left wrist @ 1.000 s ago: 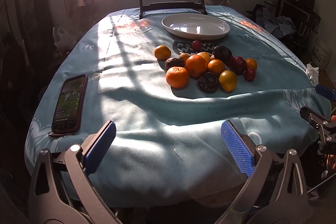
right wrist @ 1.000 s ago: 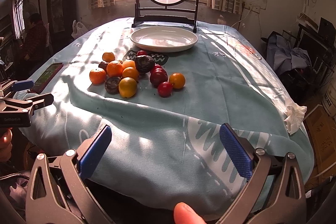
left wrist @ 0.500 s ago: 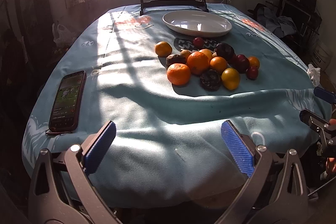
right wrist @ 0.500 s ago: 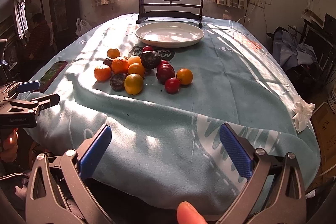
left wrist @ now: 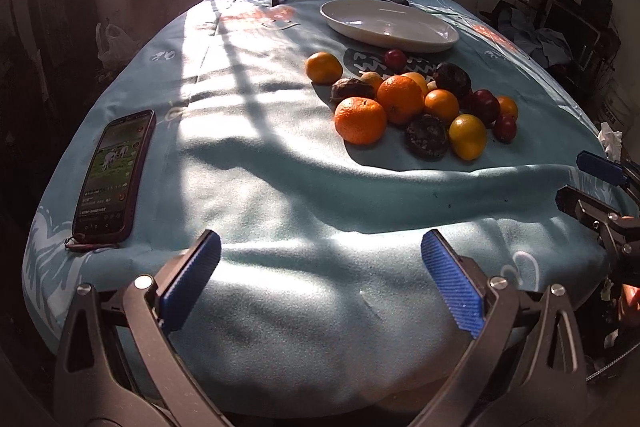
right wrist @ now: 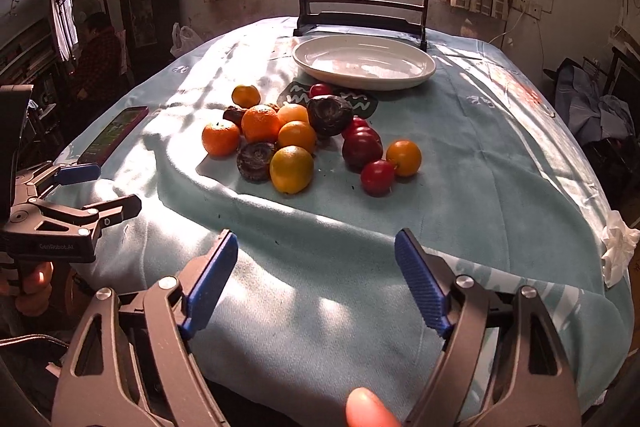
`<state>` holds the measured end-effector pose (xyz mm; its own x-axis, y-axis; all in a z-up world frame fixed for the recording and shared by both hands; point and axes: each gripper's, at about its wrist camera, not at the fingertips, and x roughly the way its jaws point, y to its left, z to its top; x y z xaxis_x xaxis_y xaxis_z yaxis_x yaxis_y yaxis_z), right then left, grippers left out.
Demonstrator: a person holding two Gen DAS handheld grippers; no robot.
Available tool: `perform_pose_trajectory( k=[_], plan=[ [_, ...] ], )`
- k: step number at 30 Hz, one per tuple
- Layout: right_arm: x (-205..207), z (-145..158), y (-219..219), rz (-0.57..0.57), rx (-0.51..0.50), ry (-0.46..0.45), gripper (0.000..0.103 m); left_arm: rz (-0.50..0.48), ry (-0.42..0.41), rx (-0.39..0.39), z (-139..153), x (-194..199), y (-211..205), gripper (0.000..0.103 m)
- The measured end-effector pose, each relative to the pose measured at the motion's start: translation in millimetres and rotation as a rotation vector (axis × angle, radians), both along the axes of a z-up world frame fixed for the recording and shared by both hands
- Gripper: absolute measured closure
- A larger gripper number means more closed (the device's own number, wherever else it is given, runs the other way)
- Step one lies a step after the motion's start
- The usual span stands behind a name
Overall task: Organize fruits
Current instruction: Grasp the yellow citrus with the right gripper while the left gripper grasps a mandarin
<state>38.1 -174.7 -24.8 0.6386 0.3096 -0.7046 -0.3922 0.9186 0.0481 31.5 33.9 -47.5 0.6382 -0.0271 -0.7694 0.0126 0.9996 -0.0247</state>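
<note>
We are holding both grippers wide apart, pinching nothing. The fruits (right wrist: 304, 139) are sitting in one pile on the cloth (right wrist: 460, 163), at 12 o'clock from the right gripper (right wrist: 316, 283) and 1 o'clock from the left gripper (left wrist: 320, 279), so the right one is looking nearer. We are counting about thirteen fruits and one plate (right wrist: 364, 63), just past the pile.

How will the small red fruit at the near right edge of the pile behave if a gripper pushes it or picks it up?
The small red fruit looks round and glossy, so it will probably roll on a push, perhaps along the wrinkled tablecloth. Its smooth skin may slip between the ribbed fingers. It touches the orange fruit, which would likely shift too.
</note>
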Motion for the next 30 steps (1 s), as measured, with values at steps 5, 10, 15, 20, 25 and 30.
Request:
perform_pose_trajectory(
  k=[5, 10, 15, 20, 25, 30],
  plan=[
    [40, -16, 24, 0.049, -0.003, 0.035, 0.047, -0.006, 0.012, -0.039, -8, 10, 10, 0.005],
    [74, -26, 37, 0.055, 0.014, 0.085, 0.049, -0.026, -0.009, -0.033, -8, 18, 15, 0.007],
    [91, -35, 42, 0.068, 0.031, 0.122, 0.055, -0.075, -0.013, -0.062, -5, 31, 18, 0.017],
    [94, -39, 37, 0.082, 0.082, 0.149, 0.064, -0.112, -0.009, -0.069, -2, 54, 14, 0.031],
    [83, -33, 22, 0.066, 0.129, 0.147, 0.064, -0.164, 0.028, -0.112, -6, 86, 5, 0.054],
    [74, -24, 5, 0.052, 0.15, 0.125, 0.064, -0.197, 0.068, -0.131, -14, 110, -5, 0.056]
  ],
)
